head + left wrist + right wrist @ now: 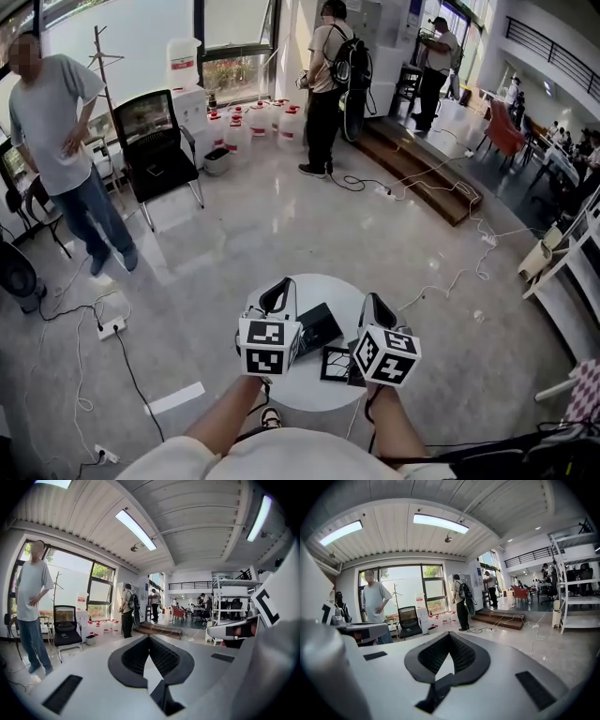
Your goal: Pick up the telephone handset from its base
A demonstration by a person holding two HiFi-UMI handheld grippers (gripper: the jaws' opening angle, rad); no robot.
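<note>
Handset (306, 335) on base (326, 323), mid table (300, 389), between grippers. Left gripper (277, 296), right gripper (377, 309): jaws closed, empty. Probably light, rigid, slick plastic; grip narrow middle.

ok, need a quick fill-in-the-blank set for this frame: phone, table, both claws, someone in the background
1. The telephone lies on a small white table whose top is ___ in shape.
2. The left claw and the right claw are both ___, with nothing between the jaws.
3. The person standing beside the white jugs carries a black ___ on the back.

Missing words: round; shut; backpack
</note>
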